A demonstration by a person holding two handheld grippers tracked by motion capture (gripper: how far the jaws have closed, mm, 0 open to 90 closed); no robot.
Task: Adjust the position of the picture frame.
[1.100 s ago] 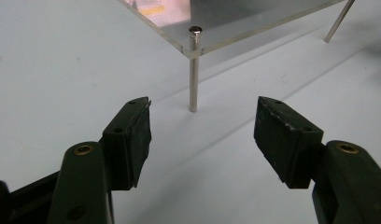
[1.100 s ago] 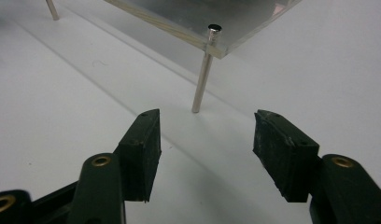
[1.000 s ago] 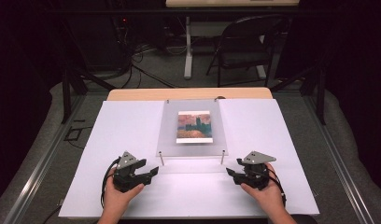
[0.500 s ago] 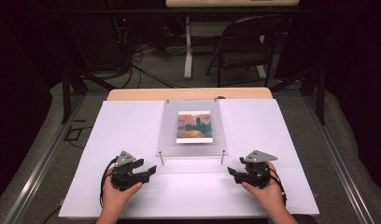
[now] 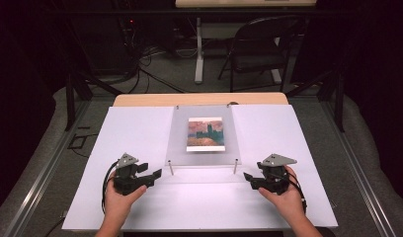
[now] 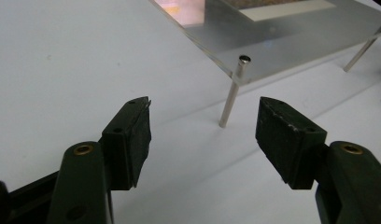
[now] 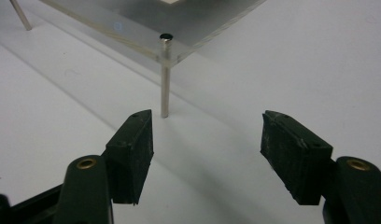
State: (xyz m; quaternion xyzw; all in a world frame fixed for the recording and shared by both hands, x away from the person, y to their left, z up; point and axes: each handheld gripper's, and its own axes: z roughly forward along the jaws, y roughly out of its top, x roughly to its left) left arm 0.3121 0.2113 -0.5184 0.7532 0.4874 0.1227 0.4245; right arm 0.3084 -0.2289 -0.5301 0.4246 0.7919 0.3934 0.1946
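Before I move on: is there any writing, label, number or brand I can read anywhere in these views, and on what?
None can be read.
Picture under the clear plate: a painted scene, no lettering that can be made out.
Left tool and right tool: plain black pads, no markings.
White table: blank.

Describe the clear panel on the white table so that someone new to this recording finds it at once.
On the white table, look at the middle, ahead of both grippers. The clear panel stands raised on thin metal posts at its corners. It alone carries a small picture of orange and teal tones.
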